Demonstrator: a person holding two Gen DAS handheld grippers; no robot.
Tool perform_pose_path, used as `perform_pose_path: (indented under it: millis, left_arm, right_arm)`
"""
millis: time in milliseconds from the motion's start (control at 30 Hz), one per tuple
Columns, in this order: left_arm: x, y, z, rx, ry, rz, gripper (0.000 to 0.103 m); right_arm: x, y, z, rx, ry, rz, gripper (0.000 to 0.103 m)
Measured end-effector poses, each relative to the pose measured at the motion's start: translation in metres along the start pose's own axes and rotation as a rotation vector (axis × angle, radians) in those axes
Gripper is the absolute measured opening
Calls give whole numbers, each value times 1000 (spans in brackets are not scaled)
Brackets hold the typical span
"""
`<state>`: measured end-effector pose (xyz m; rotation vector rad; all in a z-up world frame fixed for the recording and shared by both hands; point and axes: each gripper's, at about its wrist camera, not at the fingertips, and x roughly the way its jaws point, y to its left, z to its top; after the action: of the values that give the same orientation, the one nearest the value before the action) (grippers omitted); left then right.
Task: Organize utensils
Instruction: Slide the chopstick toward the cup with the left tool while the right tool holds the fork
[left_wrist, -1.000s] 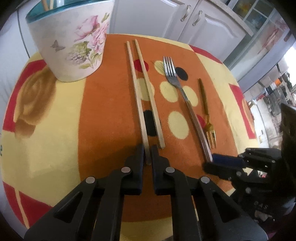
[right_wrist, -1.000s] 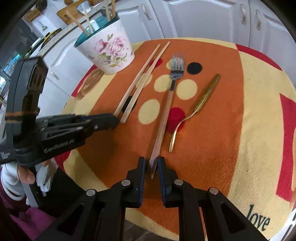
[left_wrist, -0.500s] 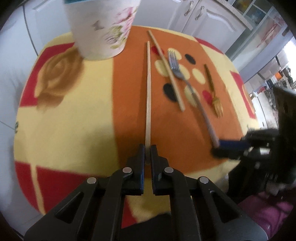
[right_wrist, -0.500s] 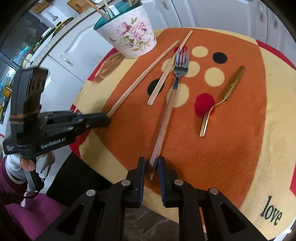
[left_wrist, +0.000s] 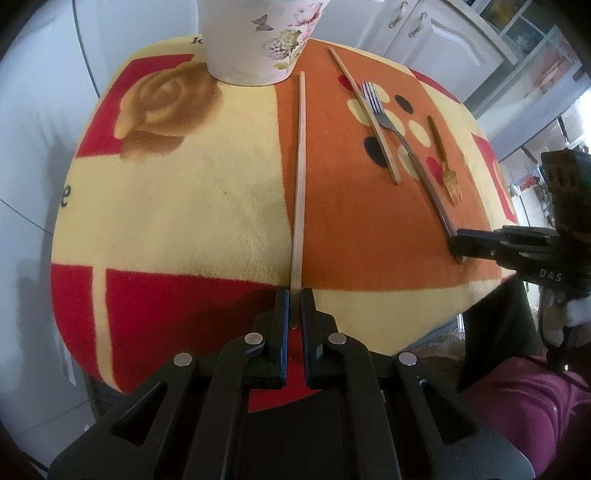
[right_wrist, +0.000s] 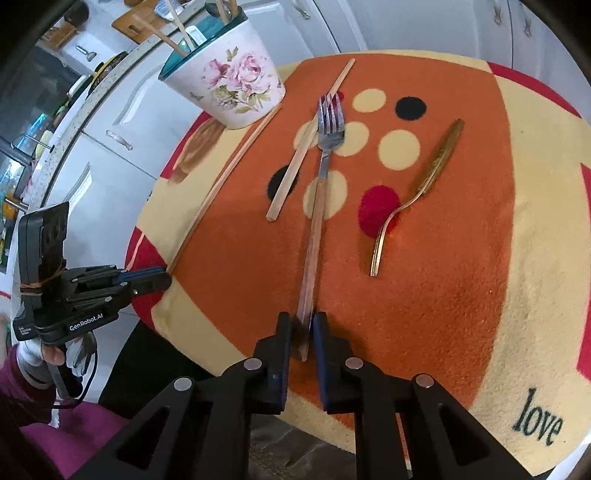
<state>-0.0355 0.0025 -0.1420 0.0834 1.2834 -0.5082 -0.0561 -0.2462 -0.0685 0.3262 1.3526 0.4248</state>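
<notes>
Left wrist view: the left gripper (left_wrist: 292, 309) is clamped on the near end of one chopstick (left_wrist: 300, 177). The chopstick runs across the blanket-covered surface (left_wrist: 177, 192) toward the floral pot (left_wrist: 255, 40) at the far edge. The second chopstick (left_wrist: 364, 110) lies alone beside the fork (left_wrist: 402, 147); the gold fork (left_wrist: 445, 162) lies nearer the right edge.

Right wrist view: the right gripper (right_wrist: 301, 328) is clamped on the handle end of the fork (right_wrist: 317, 206), close to the near edge. The fork's tines point toward the floral pot (right_wrist: 229, 85), which already holds utensils.

Step in hand: both items are gripped and judged ready for transfer. The next move calls for lifting each, tilting it upright and lowering it into the pot.

Change from one second ago: the held chopstick has separated from its mate and swung leftward, so its far tip now reaches the pot's base. The fork has kept its place.
</notes>
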Motion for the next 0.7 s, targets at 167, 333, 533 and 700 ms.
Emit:
perform_pose_path:
  millis: [167,333,533,700]
  left_arm:
    - [1,3,3,-47,-19,-3,5]
    - [2,-2,4,-28,-57,20,6]
    - [5,-3,11,-17,-44,28,6]
    - [3,-2,28,-18,-51,40,11]
  right_arm:
    - [1,17,-8,-96,-32,-75,23]
    - [4,27,-13,-168,-52,-164,14]
    - [-2,21,-11,-145,-36,-130,12]
    - [0,20,-13,-136,-2,-105,12]
